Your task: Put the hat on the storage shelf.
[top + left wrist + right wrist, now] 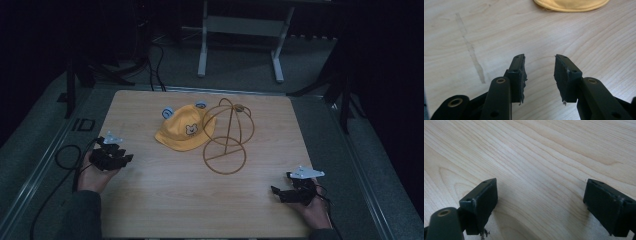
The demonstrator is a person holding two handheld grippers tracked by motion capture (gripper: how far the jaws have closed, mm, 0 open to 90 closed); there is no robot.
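Status: work appears to be at an early stage. Yellow cap (183, 132) lies flat on the wooden surface (150, 210), mid-rear, w/ its brim just beside or touching the wire hat stand (226, 135); can't tell which. Stand is upright on its ring base, bare, nothing hung on it. Judgement: cap likely goes onto the stand, and that step isn't done. Cap is not gripped or touched by either claw.

Left claw (124, 152): near left edge of surface, pointed toward the cap but apart from it. In the left gripper view the left claw (539, 75) has jaws part-spread, nothing between them, bare wood below; cap's brim edge (571, 5) sits ahead at top of frame. Left hand (95, 172) holds the tool from below-left, forearm coming in from the near edge, cable trailing off to the side.

Right claw (280, 191): near right corner, well apart from cap and stand. Right gripper view shows right claw (540, 202) w/ jaws spread wide, nothing held, close over plain wood. Right hand (315, 210) is low, by the near edge.

Remaining, as judged: approach, pinch cap, lift, seat on stand.
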